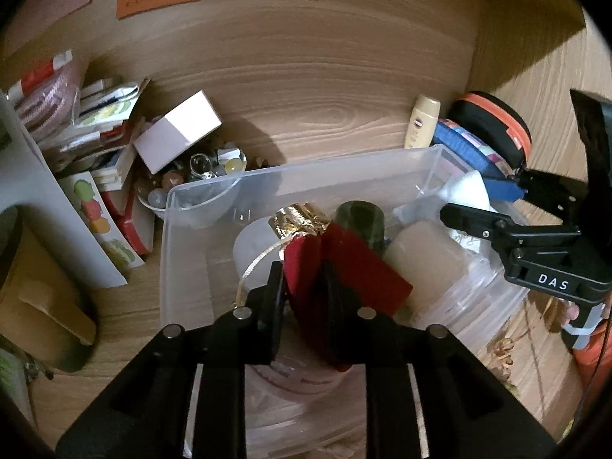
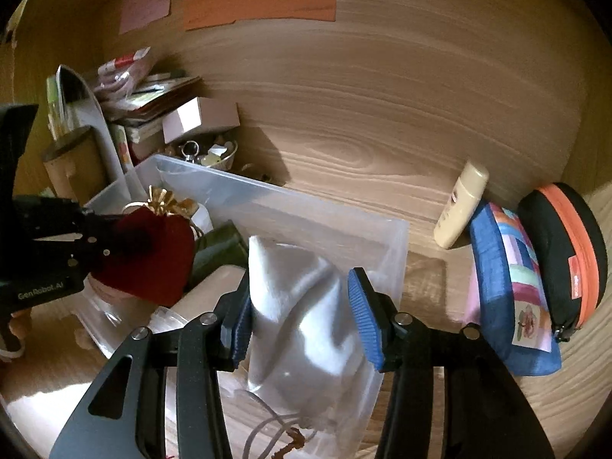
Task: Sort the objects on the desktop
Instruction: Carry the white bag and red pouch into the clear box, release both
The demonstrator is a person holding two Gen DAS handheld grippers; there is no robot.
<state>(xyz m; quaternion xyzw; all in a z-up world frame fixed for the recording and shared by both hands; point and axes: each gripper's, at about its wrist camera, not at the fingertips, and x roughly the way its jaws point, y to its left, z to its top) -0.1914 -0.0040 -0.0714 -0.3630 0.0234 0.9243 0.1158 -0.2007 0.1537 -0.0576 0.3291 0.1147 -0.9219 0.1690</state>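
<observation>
My left gripper is shut on a dark red velvet pouch with a gold top and holds it over a clear plastic bin. The pouch also shows in the right wrist view, with the left gripper at the left. My right gripper is open, its blue pads either side of a white cloth pouch that lies in the bin. The right gripper shows in the left wrist view above the bin's right end.
A cream bottle, a blue patchwork pouch and a black-and-orange case stand right of the bin. A bowl of trinkets, a white box and stacked packets sit at the back left. The wooden back wall is close behind.
</observation>
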